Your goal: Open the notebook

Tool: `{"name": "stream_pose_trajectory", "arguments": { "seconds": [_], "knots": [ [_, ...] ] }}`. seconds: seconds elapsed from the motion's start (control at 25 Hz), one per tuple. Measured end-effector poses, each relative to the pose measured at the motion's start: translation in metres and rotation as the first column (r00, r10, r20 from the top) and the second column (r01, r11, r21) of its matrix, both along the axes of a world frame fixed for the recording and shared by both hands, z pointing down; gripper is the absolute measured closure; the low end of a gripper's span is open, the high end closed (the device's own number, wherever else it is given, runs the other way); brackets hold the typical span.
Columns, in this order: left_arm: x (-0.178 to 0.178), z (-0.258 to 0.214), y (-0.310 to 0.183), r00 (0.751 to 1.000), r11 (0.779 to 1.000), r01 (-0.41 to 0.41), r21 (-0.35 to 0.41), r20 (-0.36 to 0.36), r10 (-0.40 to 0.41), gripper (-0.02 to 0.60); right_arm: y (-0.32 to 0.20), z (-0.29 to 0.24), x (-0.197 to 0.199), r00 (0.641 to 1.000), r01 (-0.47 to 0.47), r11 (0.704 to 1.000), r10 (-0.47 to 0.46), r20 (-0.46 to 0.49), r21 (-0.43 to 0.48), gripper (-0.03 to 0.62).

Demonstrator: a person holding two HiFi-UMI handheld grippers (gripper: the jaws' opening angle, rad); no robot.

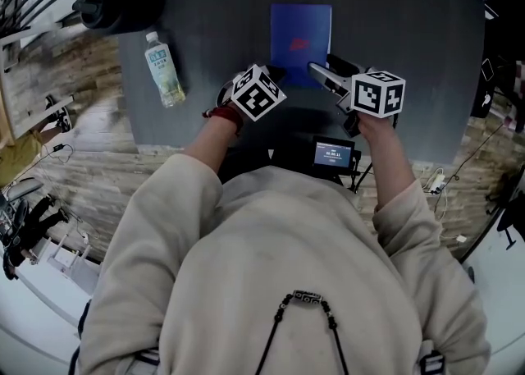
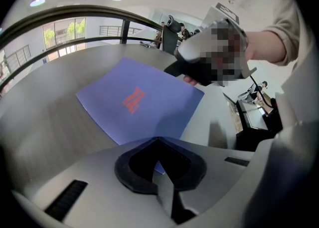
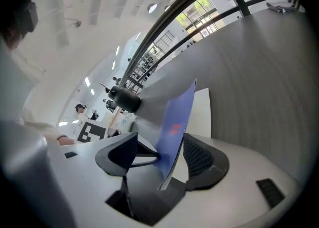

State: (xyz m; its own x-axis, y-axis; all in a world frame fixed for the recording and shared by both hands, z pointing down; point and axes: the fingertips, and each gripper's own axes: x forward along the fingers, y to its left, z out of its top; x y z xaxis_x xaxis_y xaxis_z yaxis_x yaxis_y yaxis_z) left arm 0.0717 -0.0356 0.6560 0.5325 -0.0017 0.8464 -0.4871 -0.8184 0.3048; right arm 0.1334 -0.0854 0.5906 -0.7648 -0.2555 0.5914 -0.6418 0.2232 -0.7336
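Notebook point(image 1: 300, 37), long axis away from person, cover raised

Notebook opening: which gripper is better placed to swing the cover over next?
Right. The right gripper straddles the blue cover, and a white page shows beside it. The left gripper sits with jaws together over the near edge of the notebook, so it probably suits holding it down.
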Motion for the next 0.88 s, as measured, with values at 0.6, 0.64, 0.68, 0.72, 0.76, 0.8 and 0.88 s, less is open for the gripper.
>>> {"name": "stream_pose_trajectory", "arguments": {
  "seconds": [0.6, 0.64, 0.68, 0.72, 0.76, 0.8, 0.88],
  "knots": [
    [-0.013, -0.043, -0.007, 0.951, 0.978, 0.202, 0.044, -0.246, -0.185, 0.578, -0.002, -0.067, -0.060, 0.985, 0.090, 0.990, -0.105, 0.137, 0.111, 0.309],
    [-0.018, -0.049, -0.010, 0.939, 0.971, 0.234, 0.044, -0.270, -0.214, 0.578, -0.002, -0.070, -0.066, 0.983, 0.102, 0.988, -0.118, 0.141, 0.119, 0.309],
    [-0.023, -0.054, -0.013, 0.928, 0.964, 0.261, 0.043, -0.286, -0.239, 0.578, -0.003, -0.073, -0.072, 0.981, 0.113, 0.985, -0.131, 0.142, 0.128, 0.309],
    [-0.028, -0.058, -0.014, 0.920, 0.959, 0.282, 0.040, -0.296, -0.258, 0.578, -0.003, -0.076, -0.077, 0.979, 0.124, 0.983, -0.143, 0.142, 0.136, 0.309],
    [-0.036, -0.061, -0.012, 0.914, 0.955, 0.296, 0.034, -0.301, -0.272, 0.578, -0.003, -0.078, -0.084, 0.978, 0.133, 0.981, -0.153, 0.141, 0.142, 0.309],
    [-0.045, -0.062, -0.008, 0.910, 0.951, 0.307, 0.027, -0.301, -0.285, 0.578, -0.001, -0.079, -0.091, 0.977, 0.140, 0.979, -0.161, 0.143, 0.145, 0.309],
    [-0.068, -0.059, 0.000, 0.903, 0.944, 0.331, 0.011, -0.296, -0.313, 0.578, 0.003, -0.079, -0.106, 0.973, 0.156, 0.977, -0.178, 0.150, 0.147, 0.309]
  ]
}}
